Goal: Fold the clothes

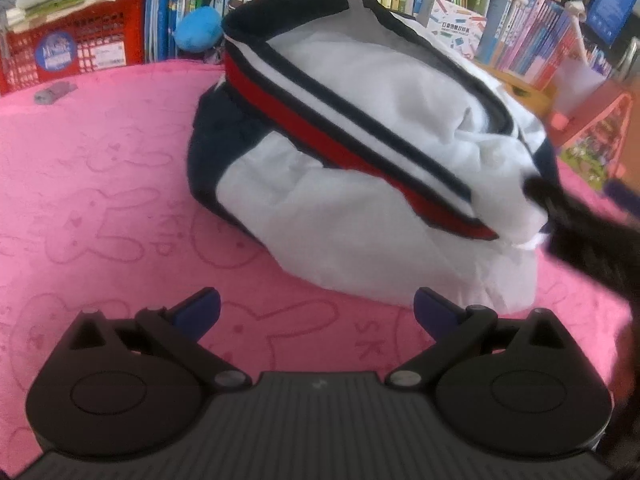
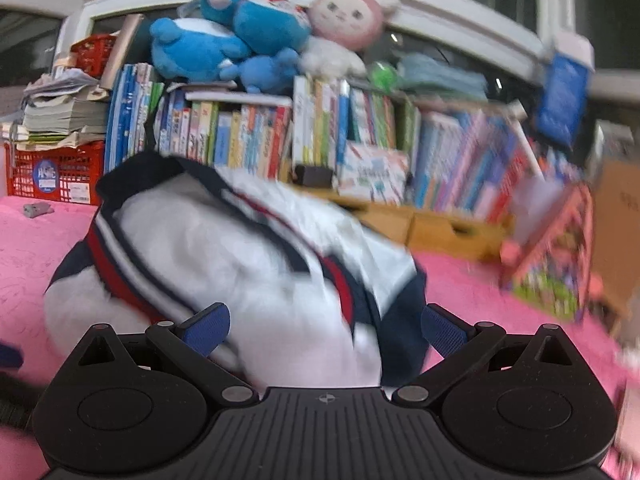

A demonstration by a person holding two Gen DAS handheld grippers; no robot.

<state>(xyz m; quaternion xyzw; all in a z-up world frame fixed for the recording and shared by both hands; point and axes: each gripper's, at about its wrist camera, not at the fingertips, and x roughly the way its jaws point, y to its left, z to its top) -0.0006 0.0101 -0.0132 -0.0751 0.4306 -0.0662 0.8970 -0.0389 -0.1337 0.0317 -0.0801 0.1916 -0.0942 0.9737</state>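
Observation:
A white garment with navy edges and red, white and navy stripes (image 1: 352,160) lies bunched in a heap on the pink bunny-print blanket (image 1: 100,184). My left gripper (image 1: 316,310) is open and empty, just short of the heap's near edge. My right gripper (image 2: 324,330) is open with the garment (image 2: 248,256) lying between its blue pads; the view is blurred. In the left wrist view the right gripper shows as a dark blur (image 1: 576,228) against the heap's right side.
A bookshelf (image 2: 360,140) full of books runs along the back, with plush toys (image 2: 240,40) on top. A red crate (image 1: 80,48) with stacked papers stands back left. A small grey object (image 1: 54,92) lies on the blanket. A pink toy rack (image 2: 560,248) stands right.

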